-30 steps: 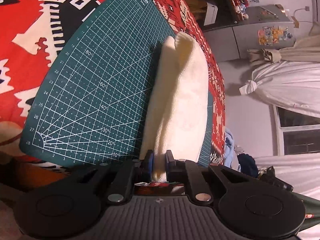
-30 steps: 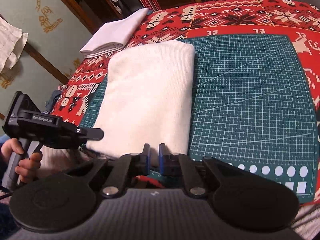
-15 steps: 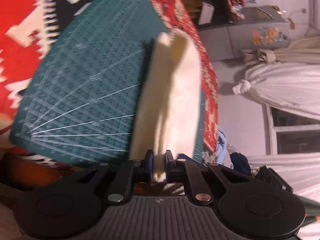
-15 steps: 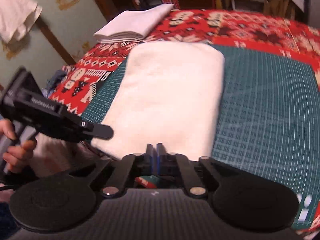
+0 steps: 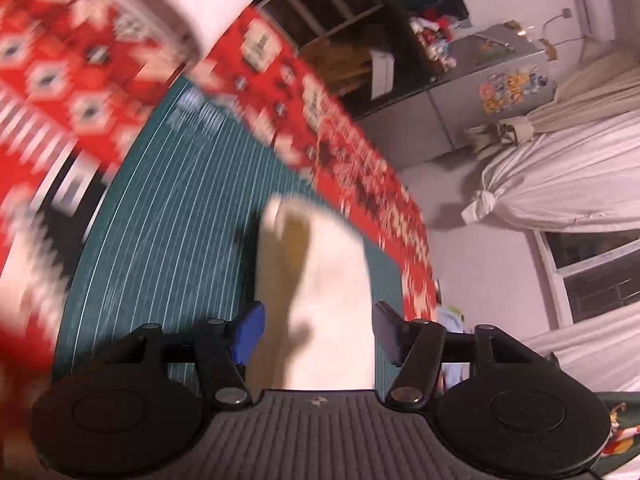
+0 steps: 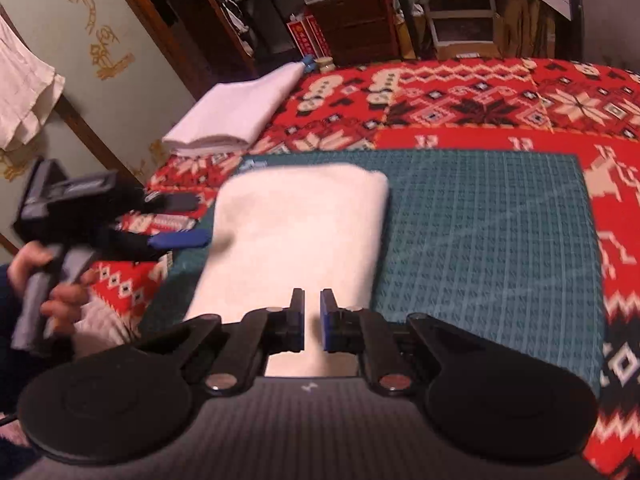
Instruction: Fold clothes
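Observation:
A folded cream cloth [image 6: 296, 232] lies flat on the left part of the green cutting mat [image 6: 480, 240]. My right gripper [image 6: 312, 318] hovers over the cloth's near edge; its jaws stand a narrow gap apart and pinch nothing that I can see. In the left wrist view the same cloth [image 5: 332, 280] runs away from me between the wide-apart fingers of my left gripper [image 5: 316, 332], which is open. That left gripper [image 6: 180, 220] also shows in the right wrist view, at the cloth's left edge, held by a hand [image 6: 48, 280].
A second folded white cloth [image 6: 236, 116] sits at the far left corner of the red patterned cover [image 6: 480, 92]. The mat's right half [image 6: 500, 280] is bare. Shelves and boxes [image 6: 348, 28] stand behind the table. Curtains [image 5: 560, 184] hang to the right in the left wrist view.
Both grippers were shut on the cloth's near edge. The left one has opened wide and swung, blurring its view. The right one has parted slightly and the cloth lies flat.

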Available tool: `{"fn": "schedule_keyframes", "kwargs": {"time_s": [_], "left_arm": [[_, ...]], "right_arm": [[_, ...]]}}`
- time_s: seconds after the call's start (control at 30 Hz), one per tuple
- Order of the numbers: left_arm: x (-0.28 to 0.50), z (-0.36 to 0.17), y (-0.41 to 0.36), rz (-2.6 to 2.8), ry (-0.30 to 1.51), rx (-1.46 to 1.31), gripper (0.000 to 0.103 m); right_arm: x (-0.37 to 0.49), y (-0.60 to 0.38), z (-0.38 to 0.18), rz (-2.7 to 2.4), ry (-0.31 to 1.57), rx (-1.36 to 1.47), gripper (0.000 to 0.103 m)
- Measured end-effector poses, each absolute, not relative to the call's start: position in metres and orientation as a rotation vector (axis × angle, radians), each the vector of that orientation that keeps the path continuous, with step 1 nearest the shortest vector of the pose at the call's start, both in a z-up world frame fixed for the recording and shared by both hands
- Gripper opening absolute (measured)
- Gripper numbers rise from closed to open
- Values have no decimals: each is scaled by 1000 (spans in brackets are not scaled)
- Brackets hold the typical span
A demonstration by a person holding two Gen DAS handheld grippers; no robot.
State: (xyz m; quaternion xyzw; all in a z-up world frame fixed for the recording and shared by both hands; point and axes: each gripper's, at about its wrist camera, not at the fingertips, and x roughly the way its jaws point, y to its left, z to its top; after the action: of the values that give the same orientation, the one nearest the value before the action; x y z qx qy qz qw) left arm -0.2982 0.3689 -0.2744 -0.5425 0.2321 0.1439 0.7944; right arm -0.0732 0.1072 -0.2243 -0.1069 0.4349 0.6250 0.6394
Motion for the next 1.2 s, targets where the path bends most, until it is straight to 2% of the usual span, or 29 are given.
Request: {"fn": "schedule_keyframes", "kwargs": {"time_s": [0.1, 0.17, 0.2, 0.23, 0.3, 0.4, 0.53, 0.6, 0.67, 0.7, 0.77, 0.8, 0.87, 0.9, 0.93, 1.03, 1.1, 1.2], "left_arm": [[-283, -280, 388, 322, 502, -1172, 59], [-273, -286, 395, 308, 516, -1192, 46], [-269, -290, 397, 294, 524, -1204, 24], [-265, -294, 398, 280, 532, -1215, 19], [-259, -293, 398, 243, 500, -1204, 16], [-253, -292, 398, 211, 462, -1178, 16], [-258, -302, 399, 275, 506, -1152, 17], [-264, -305, 400, 291, 493, -1169, 17], [-268, -305, 399, 320, 484, -1158, 22], [-270, -305, 398, 344, 486, -1149, 28], [-275, -303, 395, 375, 484, -1143, 30], [-277, -302, 394, 372, 473, -1153, 31], [-280, -300, 391, 350, 471, -1165, 38], [-281, -299, 389, 338, 479, -1166, 44], [-282, -297, 387, 326, 488, -1167, 46], [-284, -299, 377, 292, 535, -1162, 46], [-287, -304, 369, 275, 566, -1169, 45], [-294, -309, 355, 268, 605, -1185, 43]], "right_arm": [[-71, 127, -221, 1451, 967, -230, 10], [-68, 142, -222, 1451, 967, -230, 10], [-67, 150, -223, 1451, 967, -229, 10], [-66, 158, -223, 1451, 967, -229, 10], [-64, 171, -223, 1457, 961, -220, 10], [-63, 186, -223, 1466, 945, -204, 10], [-64, 214, -238, 1426, 958, -237, 9], [-68, 223, -251, 1404, 966, -312, 5], [-64, 217, -255, 1409, 977, -277, 4], [-60, 213, -255, 1402, 994, -261, 3], [-57, 208, -250, 1390, 1001, -243, 4], [-57, 206, -245, 1392, 979, -241, 8], [-59, 209, -241, 1407, 944, -246, 8], [-61, 212, -241, 1417, 948, -247, 8], [-63, 215, -241, 1427, 952, -250, 8], [-72, 217, -244, 1444, 954, -288, 8], [-77, 215, -249, 1437, 943, -304, 4], [-68, 208, -246, 1384, 935, -267, 6]]}}
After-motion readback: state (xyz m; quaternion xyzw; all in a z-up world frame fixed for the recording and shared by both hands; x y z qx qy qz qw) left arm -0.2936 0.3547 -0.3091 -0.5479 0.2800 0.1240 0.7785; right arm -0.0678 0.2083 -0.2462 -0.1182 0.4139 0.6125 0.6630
